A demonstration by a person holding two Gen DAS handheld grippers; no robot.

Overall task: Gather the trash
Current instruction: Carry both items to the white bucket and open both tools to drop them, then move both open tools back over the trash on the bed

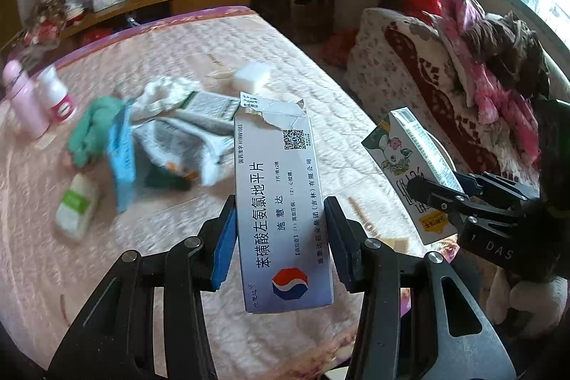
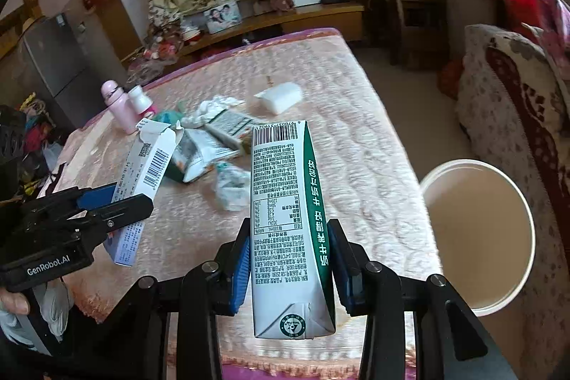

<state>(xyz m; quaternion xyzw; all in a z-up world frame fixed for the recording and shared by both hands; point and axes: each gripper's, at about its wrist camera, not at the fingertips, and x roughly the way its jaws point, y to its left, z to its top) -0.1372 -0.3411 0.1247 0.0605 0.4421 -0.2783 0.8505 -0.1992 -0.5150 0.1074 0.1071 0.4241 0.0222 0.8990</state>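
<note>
medicine box (image 1: 281,202): glossy card, torn flap
milk carton (image 2: 285,230): smooth coated paper
bedspread (image 1: 320,88): quilted pink cloth
bucket (image 2: 481,230): smooth white plastic
tong pads (image 1: 224,241): matt blue

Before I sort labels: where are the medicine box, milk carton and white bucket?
medicine box (image 1: 281,202), left wrist view, printed front face.
milk carton (image 2: 281,219), right wrist view, nutrition panel.
white bucket (image 2: 527,212), right wrist view, right rim.

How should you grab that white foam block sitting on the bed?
Take the foam block by its two long flat sides, coming down from above with a hand-held gripper. It lies flat on the bed, apart from the trash pile, so nothing crowds its sides. Both grippers are full now.
</note>
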